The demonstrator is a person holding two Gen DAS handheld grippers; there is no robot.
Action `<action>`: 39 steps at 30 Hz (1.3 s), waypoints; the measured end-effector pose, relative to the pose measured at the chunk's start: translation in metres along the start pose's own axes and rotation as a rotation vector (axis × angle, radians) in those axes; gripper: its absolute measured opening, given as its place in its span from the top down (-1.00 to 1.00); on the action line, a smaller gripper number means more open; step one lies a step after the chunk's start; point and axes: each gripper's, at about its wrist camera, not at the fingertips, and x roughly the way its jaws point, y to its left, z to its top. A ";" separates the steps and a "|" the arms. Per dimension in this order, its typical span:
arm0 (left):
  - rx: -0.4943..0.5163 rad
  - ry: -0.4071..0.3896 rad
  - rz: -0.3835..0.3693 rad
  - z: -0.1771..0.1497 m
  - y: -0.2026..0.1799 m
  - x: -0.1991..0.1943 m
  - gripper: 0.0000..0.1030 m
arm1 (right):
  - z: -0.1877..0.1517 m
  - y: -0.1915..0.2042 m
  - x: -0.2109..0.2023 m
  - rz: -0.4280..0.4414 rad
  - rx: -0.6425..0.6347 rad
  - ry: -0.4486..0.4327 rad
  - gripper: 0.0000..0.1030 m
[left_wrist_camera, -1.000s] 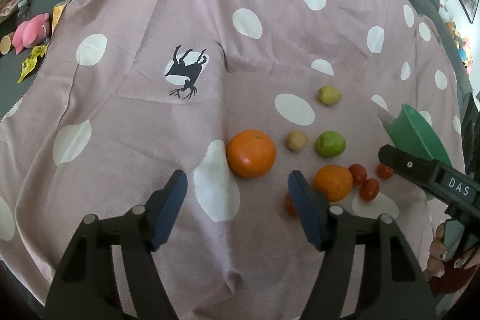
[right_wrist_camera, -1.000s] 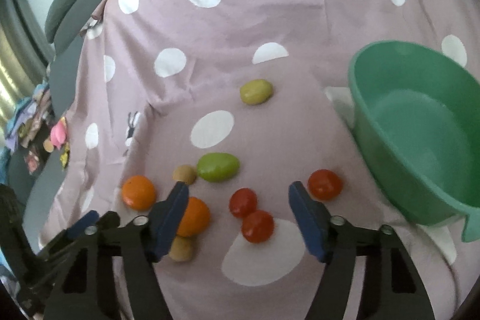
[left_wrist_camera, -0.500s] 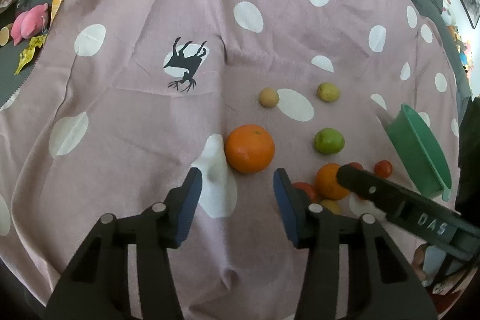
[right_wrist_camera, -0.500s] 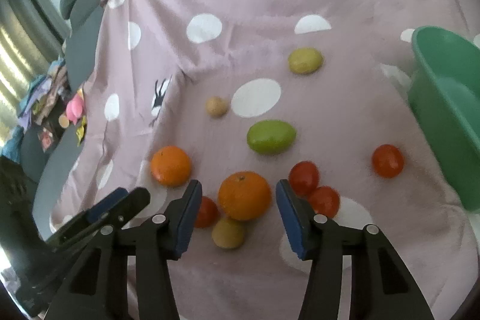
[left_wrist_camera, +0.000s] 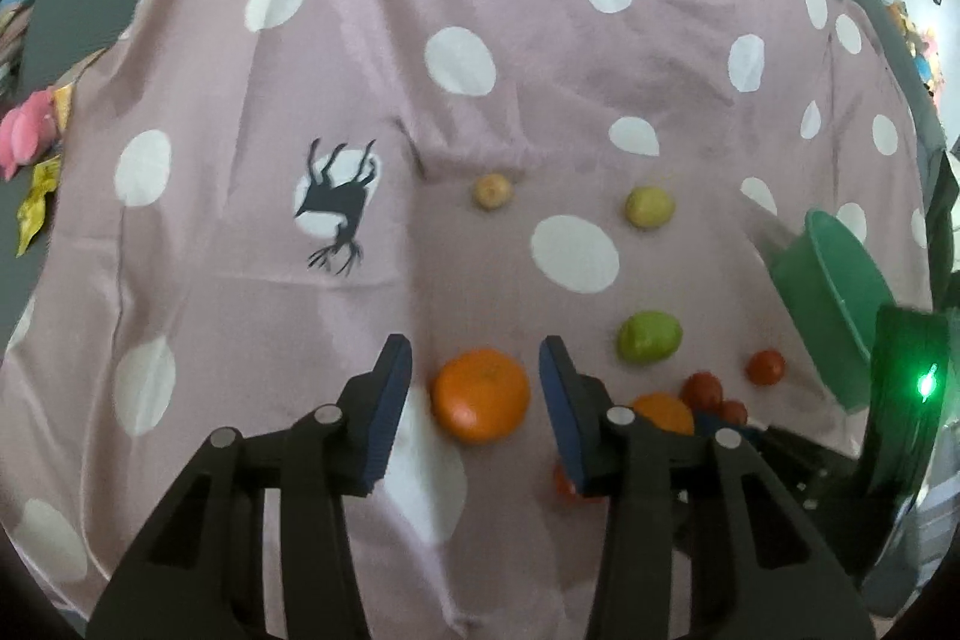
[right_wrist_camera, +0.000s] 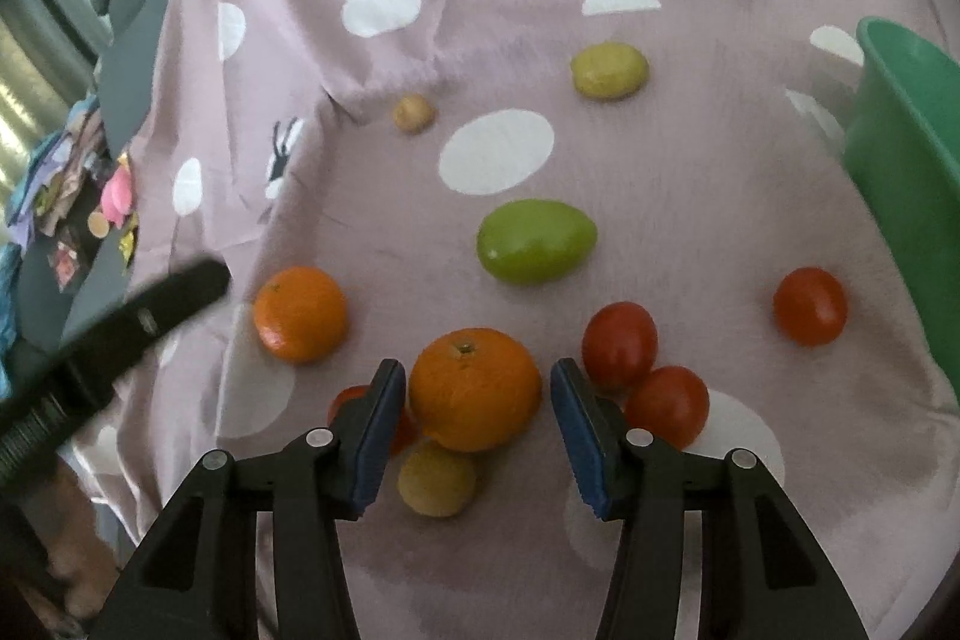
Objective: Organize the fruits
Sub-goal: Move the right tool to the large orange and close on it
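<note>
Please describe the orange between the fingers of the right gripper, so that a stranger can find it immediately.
On the pink cloth with white dots, left of the green bowl, the fruits lie in a cluster. The orange sits at its near edge, framed by the open right gripper. It is the larger orange, touching a small tan fruit; the other orange lies alone, further left.

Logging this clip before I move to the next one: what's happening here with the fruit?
A person holds two grippers over a spotted cloth strewn with fruit. The left gripper is open around one orange; the right gripper is open around the other orange. Neither looks closed on its fruit yet. Red tomatoes, a green fruit, a yellowish one and small tan ones lie loose. The green bowl stands at the right; its inside is mostly out of view.
</note>
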 end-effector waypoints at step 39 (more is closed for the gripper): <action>0.109 0.123 -0.005 -0.009 -0.011 0.063 0.11 | -0.002 -0.016 -0.009 -0.002 0.076 -0.017 0.13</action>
